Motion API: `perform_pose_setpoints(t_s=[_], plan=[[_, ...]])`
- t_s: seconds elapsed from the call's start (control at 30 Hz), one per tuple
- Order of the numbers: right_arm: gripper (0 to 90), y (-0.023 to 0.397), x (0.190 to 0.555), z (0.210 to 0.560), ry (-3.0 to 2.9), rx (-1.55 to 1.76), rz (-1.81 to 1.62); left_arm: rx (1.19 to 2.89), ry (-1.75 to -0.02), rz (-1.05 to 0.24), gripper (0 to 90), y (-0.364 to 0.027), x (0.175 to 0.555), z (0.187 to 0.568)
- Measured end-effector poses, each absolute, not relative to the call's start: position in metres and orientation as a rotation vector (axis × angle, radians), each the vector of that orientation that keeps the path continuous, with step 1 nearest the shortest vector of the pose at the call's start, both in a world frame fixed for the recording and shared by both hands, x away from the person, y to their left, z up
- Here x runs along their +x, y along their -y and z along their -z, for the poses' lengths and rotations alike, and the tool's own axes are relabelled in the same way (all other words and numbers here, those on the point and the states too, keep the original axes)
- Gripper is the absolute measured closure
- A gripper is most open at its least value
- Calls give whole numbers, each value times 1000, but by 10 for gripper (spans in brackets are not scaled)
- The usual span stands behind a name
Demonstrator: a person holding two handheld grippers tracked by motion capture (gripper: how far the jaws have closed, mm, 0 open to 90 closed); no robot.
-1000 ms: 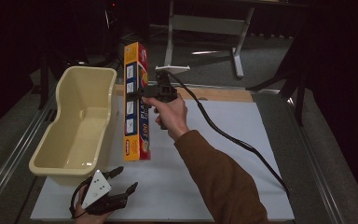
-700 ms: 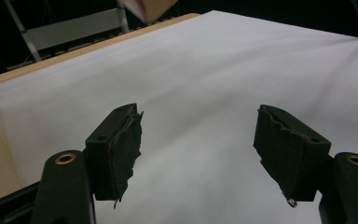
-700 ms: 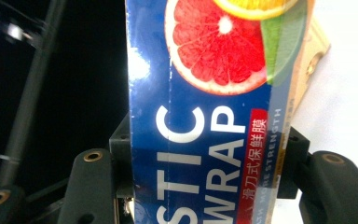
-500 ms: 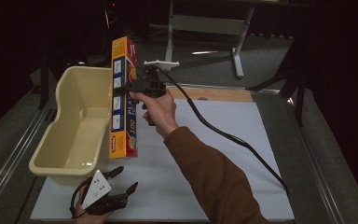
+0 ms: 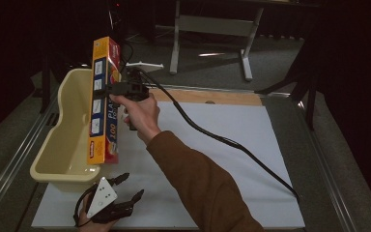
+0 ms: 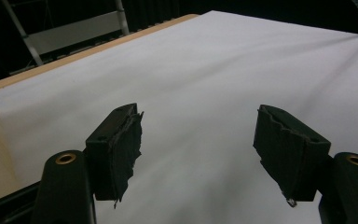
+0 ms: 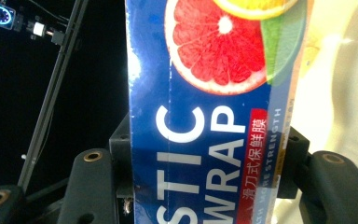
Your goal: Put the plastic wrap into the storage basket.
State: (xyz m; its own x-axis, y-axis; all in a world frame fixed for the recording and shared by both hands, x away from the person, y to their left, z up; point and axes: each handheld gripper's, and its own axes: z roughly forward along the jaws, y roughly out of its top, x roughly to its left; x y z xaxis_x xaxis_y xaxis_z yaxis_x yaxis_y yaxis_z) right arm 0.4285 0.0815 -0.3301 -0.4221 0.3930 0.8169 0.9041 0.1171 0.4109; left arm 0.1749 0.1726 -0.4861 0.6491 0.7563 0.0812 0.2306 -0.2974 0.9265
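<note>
White matte sheet [image 5: 232, 159] covered the table, with a smooth cream plastic tub [image 5: 70, 145] along its left edge. The long glossy cardboard plastic-wrap box [image 5: 104, 101] hung upright over the tub's right rim, clamped in the right gripper [image 5: 118, 89]. The left gripper [image 5: 121, 191] sat gaping, holding nothing, near the front-left corner.

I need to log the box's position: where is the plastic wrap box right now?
In the high view, the plastic wrap box is at the left, held clear of the table in the right gripper, over the right rim of the yellow tub.

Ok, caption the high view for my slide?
Right gripper holds plastic wrap box over the tub.
</note>
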Motion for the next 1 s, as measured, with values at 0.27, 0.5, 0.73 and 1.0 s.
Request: perform_pose_setpoints(t_s=[0.27,0.5,0.73,1.0], plan=[[419,-102,424,338,1818,-1293,1303,1826,-788,-639,315,-173,175,486],[418,-110,425,355,1780,-1330,1305,1829,-782,-644,315,-173,175,486],[418,-117,420,365,1765,-1388,1335,1821,-775,-646,315,-174,174,485],[417,-123,421,377,1752,-1426,1296,1811,-785,-653,313,-175,173,485]])
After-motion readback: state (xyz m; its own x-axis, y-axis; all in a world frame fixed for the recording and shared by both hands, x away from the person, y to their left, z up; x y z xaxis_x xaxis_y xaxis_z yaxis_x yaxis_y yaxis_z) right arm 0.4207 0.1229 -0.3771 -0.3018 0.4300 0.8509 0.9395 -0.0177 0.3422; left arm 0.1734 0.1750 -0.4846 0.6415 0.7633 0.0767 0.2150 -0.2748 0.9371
